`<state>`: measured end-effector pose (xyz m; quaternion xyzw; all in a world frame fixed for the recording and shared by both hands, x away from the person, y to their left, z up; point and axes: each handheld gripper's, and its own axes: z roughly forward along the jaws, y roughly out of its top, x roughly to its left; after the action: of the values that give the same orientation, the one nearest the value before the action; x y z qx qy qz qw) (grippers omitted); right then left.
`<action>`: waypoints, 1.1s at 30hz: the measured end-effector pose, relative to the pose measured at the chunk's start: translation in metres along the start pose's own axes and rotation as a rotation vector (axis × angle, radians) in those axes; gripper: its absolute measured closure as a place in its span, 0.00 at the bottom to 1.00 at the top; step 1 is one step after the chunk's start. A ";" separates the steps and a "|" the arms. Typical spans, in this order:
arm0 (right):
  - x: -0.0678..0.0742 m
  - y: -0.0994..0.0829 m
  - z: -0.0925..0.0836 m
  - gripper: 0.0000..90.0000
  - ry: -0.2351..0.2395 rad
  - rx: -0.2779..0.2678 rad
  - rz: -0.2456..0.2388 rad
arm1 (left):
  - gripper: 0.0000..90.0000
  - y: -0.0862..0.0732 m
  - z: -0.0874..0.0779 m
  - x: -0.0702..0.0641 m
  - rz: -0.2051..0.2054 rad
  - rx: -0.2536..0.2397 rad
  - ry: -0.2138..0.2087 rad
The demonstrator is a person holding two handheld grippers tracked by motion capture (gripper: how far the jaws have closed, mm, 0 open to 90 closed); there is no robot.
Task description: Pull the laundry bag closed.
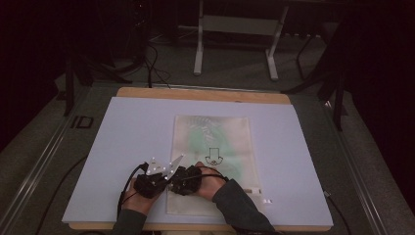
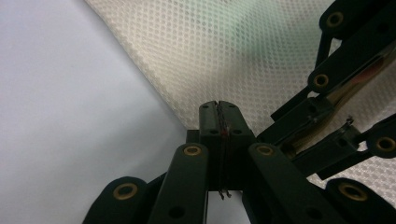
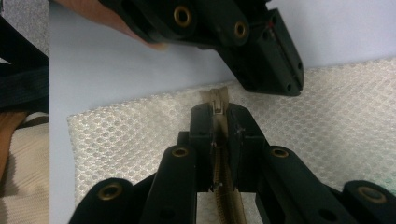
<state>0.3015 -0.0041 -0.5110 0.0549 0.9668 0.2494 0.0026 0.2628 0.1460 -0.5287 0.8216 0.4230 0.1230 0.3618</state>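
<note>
Pale table mat (image 1: pixel 127 132) | mesh bag (image 1: pixel 215 142) lying mid-mat | left gripper (image 1: pixel 155 182) pinching near-left bag edge, right gripper (image 1: pixel 188 180) clamping zipper pull (image 3: pixel 218 105) | mesh risks being torn if tugged unevenly.

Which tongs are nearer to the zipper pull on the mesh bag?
Right. The right tongs are shut on the zipper pull. The left tongs pinch the mesh bag edge just beside it.

High cam overhead – tong cams close, sharing mesh bag (image 2: pixel 243 51).
</note>
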 end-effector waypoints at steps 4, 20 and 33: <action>0.000 -0.002 0.000 0.91 0.003 -0.004 0.005 | 0.98 -0.001 0.000 -0.001 0.006 0.015 -0.007; -0.003 -0.005 0.000 0.91 0.022 -0.016 0.000 | 0.99 -0.001 0.002 -0.008 0.026 0.040 0.018; -0.001 -0.010 -0.004 0.91 0.013 -0.017 0.000 | 0.99 -0.002 0.002 -0.005 0.021 0.044 0.004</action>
<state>0.3016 -0.0148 -0.5118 0.0534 0.9646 0.2581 -0.0033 0.2591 0.1417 -0.5306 0.8335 0.4178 0.1191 0.3414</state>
